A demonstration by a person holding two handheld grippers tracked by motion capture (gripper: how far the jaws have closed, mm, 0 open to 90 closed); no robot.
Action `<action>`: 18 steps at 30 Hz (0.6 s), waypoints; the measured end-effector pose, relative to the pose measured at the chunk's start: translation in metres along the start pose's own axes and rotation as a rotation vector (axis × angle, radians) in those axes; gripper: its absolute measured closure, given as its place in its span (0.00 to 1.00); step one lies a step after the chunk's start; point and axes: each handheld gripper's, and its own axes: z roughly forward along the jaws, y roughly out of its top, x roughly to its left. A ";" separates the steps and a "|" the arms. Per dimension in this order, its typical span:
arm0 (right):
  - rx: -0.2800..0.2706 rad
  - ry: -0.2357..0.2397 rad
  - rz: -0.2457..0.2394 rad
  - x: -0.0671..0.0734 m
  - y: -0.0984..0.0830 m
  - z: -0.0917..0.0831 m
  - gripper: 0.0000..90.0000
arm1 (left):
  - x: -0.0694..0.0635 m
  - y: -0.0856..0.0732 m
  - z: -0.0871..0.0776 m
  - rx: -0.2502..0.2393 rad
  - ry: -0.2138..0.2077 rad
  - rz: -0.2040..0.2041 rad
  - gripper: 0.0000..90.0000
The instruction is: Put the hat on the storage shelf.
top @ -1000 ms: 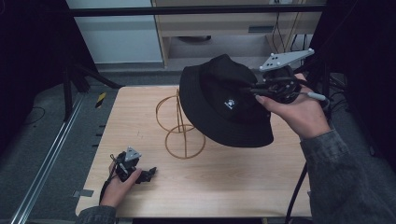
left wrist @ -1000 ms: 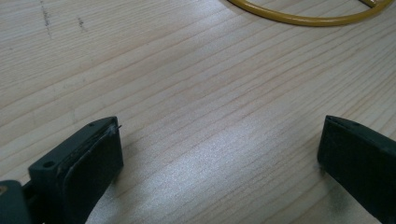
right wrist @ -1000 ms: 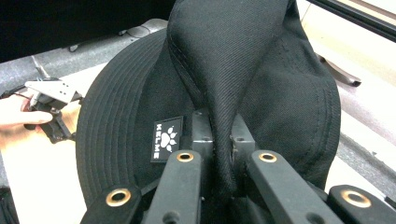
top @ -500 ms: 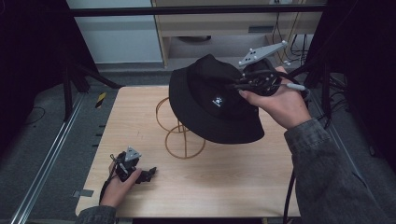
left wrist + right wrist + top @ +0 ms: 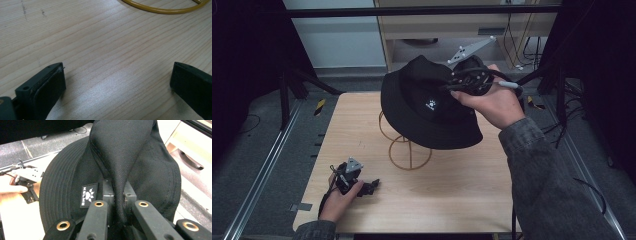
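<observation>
Drooping black bucket hat [image 5: 427, 107], pinched, bearing a white paw patch.

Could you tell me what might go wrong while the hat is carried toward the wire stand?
The right gripper pinches only a fold of the black hat, so the fabric could slip out. The hanging brim could catch the wire stand and tip it, since the open left gripper rests on the table, not steadying it.
</observation>
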 end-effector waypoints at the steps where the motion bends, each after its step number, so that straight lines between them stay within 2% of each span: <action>1: -0.001 0.004 -0.001 0.001 0.001 0.002 0.95 | 0.000 0.000 0.000 0.000 0.001 0.002 0.00; 18: 0.014 0.043 -0.055 0.023 0.020 0.028 0.95 | 0.000 0.000 0.000 -0.001 0.001 0.001 0.00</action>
